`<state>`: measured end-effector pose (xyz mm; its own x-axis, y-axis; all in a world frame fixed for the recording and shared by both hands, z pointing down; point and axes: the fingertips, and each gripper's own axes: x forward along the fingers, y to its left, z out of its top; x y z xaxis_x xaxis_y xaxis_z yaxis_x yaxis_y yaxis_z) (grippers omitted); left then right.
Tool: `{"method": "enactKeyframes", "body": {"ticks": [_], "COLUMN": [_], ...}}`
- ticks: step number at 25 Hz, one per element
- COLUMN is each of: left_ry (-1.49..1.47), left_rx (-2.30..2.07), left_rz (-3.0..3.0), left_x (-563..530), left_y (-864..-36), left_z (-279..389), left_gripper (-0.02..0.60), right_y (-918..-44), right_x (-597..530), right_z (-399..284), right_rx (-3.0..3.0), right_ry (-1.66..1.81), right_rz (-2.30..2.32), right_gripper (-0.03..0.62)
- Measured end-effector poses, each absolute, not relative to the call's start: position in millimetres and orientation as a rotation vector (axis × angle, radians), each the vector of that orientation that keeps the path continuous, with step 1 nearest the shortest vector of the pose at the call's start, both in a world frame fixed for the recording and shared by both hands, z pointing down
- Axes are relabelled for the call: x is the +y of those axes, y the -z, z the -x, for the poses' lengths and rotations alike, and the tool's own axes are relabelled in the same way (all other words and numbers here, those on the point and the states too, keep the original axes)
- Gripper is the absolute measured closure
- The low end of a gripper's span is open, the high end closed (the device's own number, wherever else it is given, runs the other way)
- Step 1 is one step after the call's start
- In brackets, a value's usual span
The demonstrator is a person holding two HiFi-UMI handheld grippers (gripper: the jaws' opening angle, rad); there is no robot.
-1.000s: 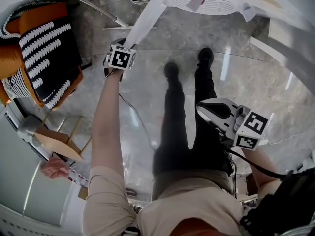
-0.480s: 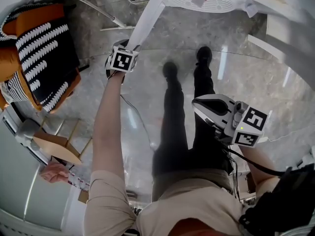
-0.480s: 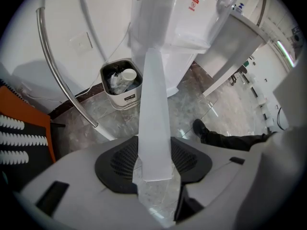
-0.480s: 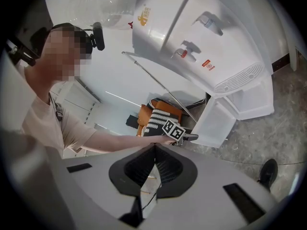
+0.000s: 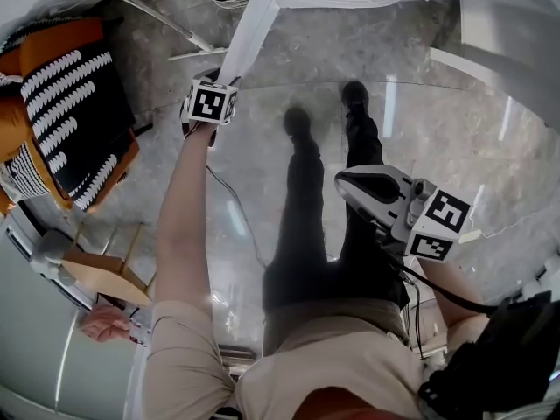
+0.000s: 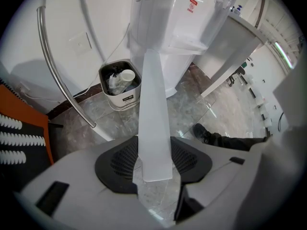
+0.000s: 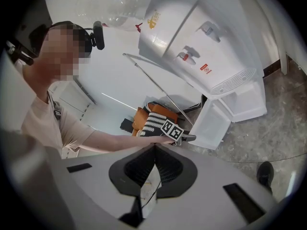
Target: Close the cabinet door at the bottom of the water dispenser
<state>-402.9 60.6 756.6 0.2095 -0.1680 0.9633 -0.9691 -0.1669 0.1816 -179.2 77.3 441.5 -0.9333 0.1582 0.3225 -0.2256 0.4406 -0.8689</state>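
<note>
The left hand-held gripper (image 6: 154, 163) is clamped on the free edge of the cabinet door (image 6: 152, 99), which runs edge-on straight ahead of it to the water dispenser (image 6: 168, 18). The panel is judged thin, stiff, smooth and light, so the outer edge is the best hold. The right hand-held gripper (image 7: 153, 150) is closed and empty.

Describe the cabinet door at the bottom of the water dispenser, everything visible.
The cabinet door is a plain white flat panel that looks like plastic. It is hinged at the base of the water dispenser and swung wide open. The left gripper view shows it edge-on as a thin upright slab above the marbled floor. Its free edge sits between the jaws of the left gripper, with the pads pressed on both faces.
</note>
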Motion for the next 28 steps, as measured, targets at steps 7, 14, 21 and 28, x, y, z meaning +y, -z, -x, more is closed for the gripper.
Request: {"method": "enactKeyframes", "body": {"ticks": [7, 14, 21, 28], "left_ry": [-1.014, -0.966, -0.918, -0.841], "left_rx": [-1.147, -1.173, -1.202, -1.192], "left_rz": [-1.541, -1.474, -1.401, -1.367], "left_x": [59, 62, 62, 59], "left_y": [-754, -755, -754, -756], "left_z": [388, 367, 344, 316], "left_gripper": [0.383, 0.382, 0.382, 0.376], "right_y": [-439, -436, -448, -451], "right_x": [86, 74, 57, 57], "right_z": [173, 149, 118, 100], "right_rx": [-2.343, -2.369, -2.370, -2.361], "right_ry": [-1.502, -1.483, -1.484, -1.500], "right_rz": [-0.064, -0.085, -0.118, -0.133], "right_gripper": [0.582, 0.582, 0.582, 0.582]}}
